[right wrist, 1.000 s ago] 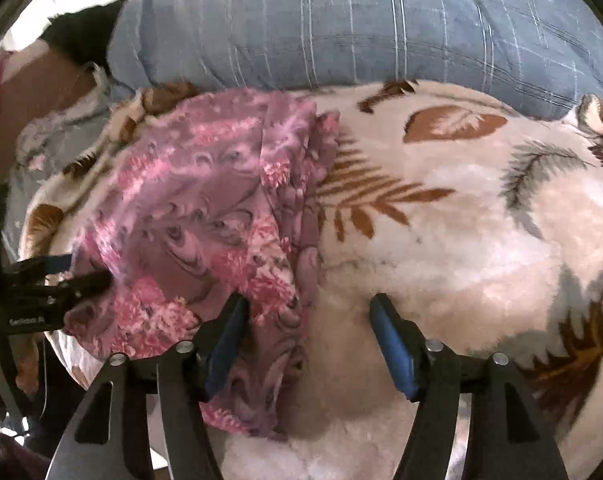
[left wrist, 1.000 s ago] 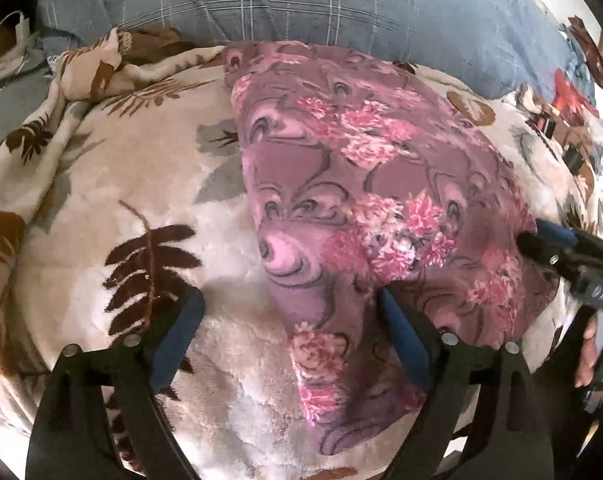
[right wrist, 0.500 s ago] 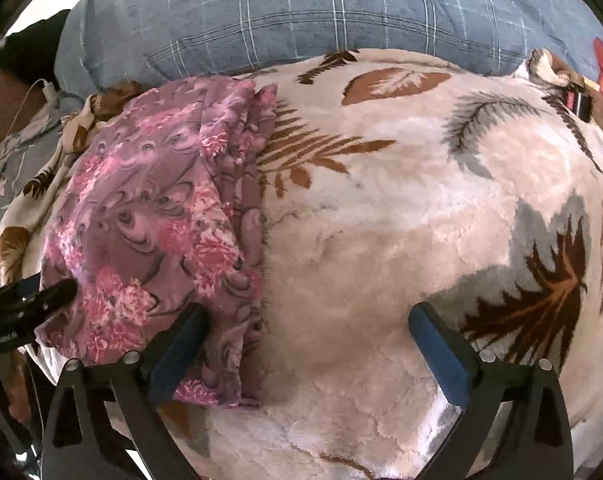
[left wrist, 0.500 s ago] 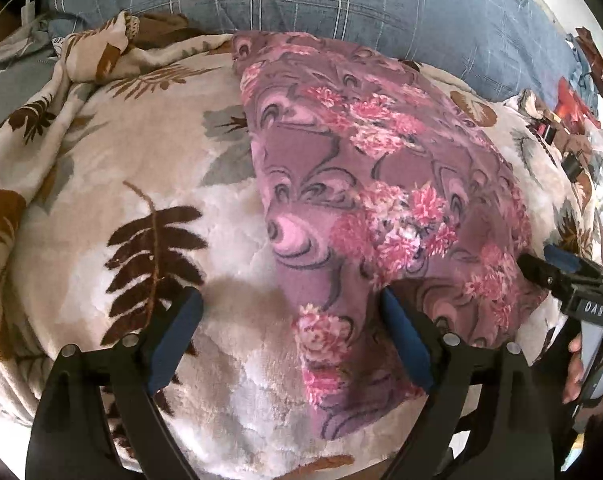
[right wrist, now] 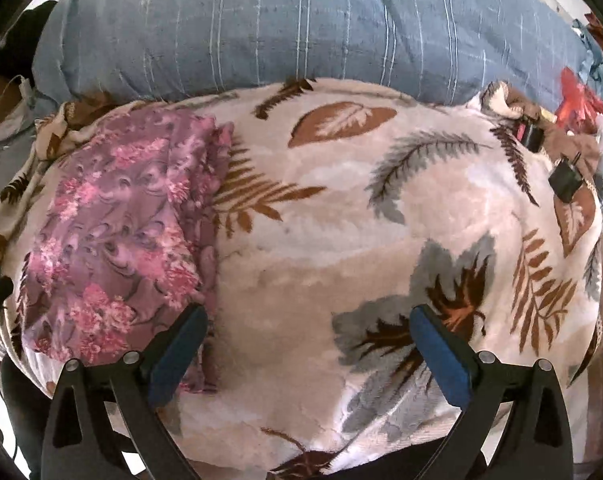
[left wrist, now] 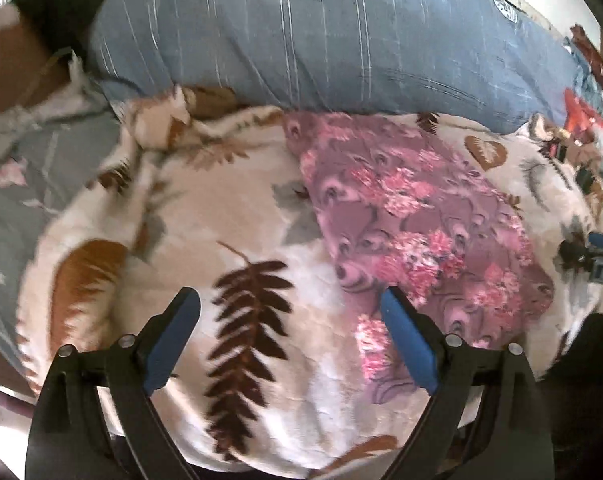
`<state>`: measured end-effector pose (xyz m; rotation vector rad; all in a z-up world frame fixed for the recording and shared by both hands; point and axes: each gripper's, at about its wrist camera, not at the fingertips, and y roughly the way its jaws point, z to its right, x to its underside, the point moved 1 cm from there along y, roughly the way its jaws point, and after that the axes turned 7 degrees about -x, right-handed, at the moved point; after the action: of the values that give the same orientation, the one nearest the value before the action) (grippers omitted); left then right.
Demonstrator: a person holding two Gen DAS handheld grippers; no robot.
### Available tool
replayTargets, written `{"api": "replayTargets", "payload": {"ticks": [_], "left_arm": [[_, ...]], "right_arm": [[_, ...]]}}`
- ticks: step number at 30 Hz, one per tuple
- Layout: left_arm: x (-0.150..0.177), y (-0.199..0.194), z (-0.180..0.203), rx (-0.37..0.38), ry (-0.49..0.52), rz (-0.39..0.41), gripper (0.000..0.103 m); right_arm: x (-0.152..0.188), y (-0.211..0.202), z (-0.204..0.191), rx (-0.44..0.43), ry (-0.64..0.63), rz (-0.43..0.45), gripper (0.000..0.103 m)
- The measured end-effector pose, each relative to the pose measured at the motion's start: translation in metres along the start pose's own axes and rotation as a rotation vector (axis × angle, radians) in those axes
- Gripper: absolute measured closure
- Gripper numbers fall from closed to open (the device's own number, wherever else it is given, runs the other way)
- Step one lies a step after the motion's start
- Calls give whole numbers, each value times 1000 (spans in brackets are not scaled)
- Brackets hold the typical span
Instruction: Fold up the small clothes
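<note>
A pink-and-mauve floral garment is seen lying folded into a long, narrow band on a fleece blanket printed with leaves, its far end close to a blue-grey striped pillow and its near end reaching the blanket's front edge. In the right wrist view the same garment is found at the left, with layered edges stacked along its right side.

The left gripper is held with its jaws spread wide and nothing between them; its right pad is seen in front of the garment's near left edge, though whether cloth is touched cannot be told. The right gripper is likewise spread to its full width and empty, set above bare blanket, its left pad seen at the garment's right edge.

The cloth is judged thin, light and limp: it can be expected to sag and slide out of shape once lifted, and the stacked layers may separate if only the top one is pinched. A hold is best taken at the two near corners, through all layers together. The plush blanket is likely to drag on the fabric, so lifting clear is judged safer than pulling across
</note>
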<state>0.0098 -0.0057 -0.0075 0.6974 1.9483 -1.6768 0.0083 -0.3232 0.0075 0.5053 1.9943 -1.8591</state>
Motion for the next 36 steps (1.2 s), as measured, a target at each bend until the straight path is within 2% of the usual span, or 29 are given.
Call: {"api": "replayTargets", "payload": {"ticks": [3, 9, 14, 24, 36], "left_arm": [[-1, -3, 3, -39, 16, 21, 10], [0, -14, 13, -47, 13, 36, 10], [1, -16, 21, -31, -5, 18, 10], [8, -25, 39, -4, 25, 10, 10], [12, -32, 52, 106, 31, -8, 10]], "right_arm": [[0, -8, -6, 13, -21, 47, 1], [-2, -25, -17, 37, -101, 128, 1], [0, -38, -24, 52, -156, 191, 1], [8, -46, -27, 46, -171, 211, 1], [10, -47, -22, 32, -142, 198, 1]]}}
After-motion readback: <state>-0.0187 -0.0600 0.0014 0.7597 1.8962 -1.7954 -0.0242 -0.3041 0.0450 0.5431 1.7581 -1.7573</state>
